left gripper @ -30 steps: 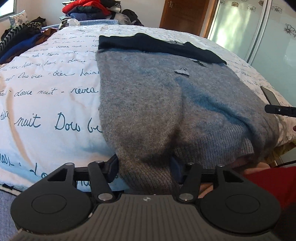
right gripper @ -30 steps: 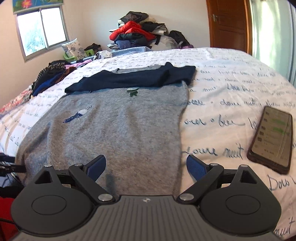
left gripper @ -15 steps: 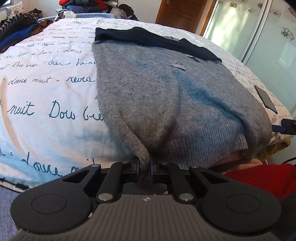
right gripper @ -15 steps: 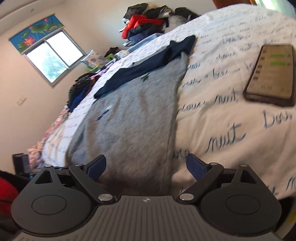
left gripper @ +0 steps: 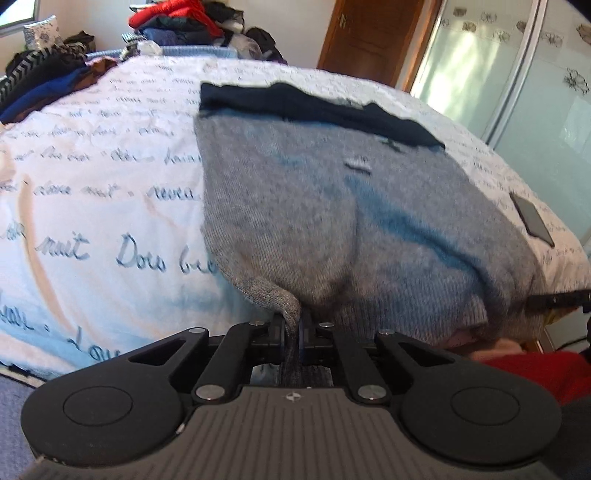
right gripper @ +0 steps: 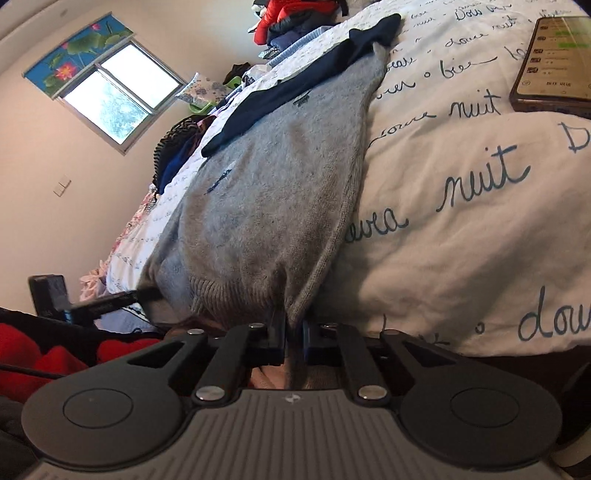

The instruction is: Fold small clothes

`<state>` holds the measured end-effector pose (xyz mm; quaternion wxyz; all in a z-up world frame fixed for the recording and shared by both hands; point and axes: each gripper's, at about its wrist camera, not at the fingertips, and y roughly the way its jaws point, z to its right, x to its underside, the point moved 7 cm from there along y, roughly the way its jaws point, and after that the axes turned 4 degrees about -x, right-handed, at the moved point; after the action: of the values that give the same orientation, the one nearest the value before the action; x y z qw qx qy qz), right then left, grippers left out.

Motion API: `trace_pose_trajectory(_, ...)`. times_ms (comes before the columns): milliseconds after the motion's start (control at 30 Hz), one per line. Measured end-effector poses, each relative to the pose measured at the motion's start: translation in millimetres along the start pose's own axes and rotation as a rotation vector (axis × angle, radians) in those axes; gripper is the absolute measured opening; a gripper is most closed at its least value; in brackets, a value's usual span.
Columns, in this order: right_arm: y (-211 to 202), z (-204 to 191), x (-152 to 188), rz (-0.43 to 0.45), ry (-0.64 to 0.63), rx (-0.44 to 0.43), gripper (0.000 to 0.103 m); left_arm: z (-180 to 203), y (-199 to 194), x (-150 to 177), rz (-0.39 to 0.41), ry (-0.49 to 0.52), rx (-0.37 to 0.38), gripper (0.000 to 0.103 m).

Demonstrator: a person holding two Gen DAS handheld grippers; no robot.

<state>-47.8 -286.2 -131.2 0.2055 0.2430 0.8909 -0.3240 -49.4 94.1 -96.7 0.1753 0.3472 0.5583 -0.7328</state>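
Item: grey sweater (left gripper: pixel 332 221), laid flat on bed w/ script-print duvet (left gripper: pixel 92 221); navy top band at far end, ribbed hem at near edge, hanging over the bed's near side.

Left gripper (left gripper: pixel 291 332): jaws pressed together, pinching near-left hem corner; fabric bunched into a thin fold btwn the pads.

Right gripper (right gripper: pixel 293 328): jaws pressed together, pinching near-right hem corner (right gripper: pixel 295 302); cam tilted hard.

Other: phone (right gripper: pixel 550 59) on duvet, right of sweater, apart from it. Clothes pile (left gripper: pixel 177 18) at far end of bed.

Step (est.): both hem corners secured; bottom-to-top fold about to start, not yet made.

Next move needs (est.): lift both corners evenly, keep hem taut btwn grippers, carry toward far navy band, lay down square. Watch knit sag in mid-hem and uneven pull; keep right side clear of phone.
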Motion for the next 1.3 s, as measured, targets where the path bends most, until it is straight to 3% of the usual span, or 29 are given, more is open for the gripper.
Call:
trace_pose_trajectory(233, -41, -27, -39, 0.145, -0.079, -0.012, 0.006, -3, -38, -37, 0.151, -0.058, -0.004, 0.008)
trace_pose_trajectory(467, -18, -2, -27, 0.071, -0.014, 0.055, 0.007, -8, -8, -14, 0.036, -0.104, 0.012, 0.008)
trace_pose_trajectory(633, -8, 13, -17, 0.081, 0.079, 0.000, 0.009, -9, 3, -4, 0.015, -0.092, 0.018, 0.008)
trace_pose_trajectory(733, -7, 13, -14, 0.074, 0.071, -0.020, 0.009, -12, 8, 0, -0.002, -0.113, 0.033, 0.009)
trace_pose_trajectory(867, 1, 9, -6, 0.035, 0.052, -0.043, 0.024, -11, 11, 5, -0.016, -0.112, 0.043, 0.011)
trace_pose_trajectory(1000, 12, 2, -2, 0.002, 0.028, -0.043, 0.026, -12, 13, 7, -0.011, -0.110, 0.039, 0.012)
trace_pose_trajectory(1033, 15, 0, -1, -0.014, 0.014, -0.029, 0.026, -12, 13, 7, -0.010, -0.114, 0.039, 0.012)
trace_pose_trajectory(1100, 18, -5, 0, -0.032, -0.017, -0.008, 0.008, -12, 13, 6, -0.015, -0.107, 0.035, 0.009)
trace_pose_trajectory(1200, 13, -13, -2, -0.030, -0.037, -0.028, 0.007, -5, 6, 2, -0.004, -0.078, 0.072, 0.007)
trace_pose_trajectory(1300, -3, -32, -10, 0.013, -0.074, -0.139, 0.007, 4, -8, -11, 0.046, -0.045, 0.111, 0.007)
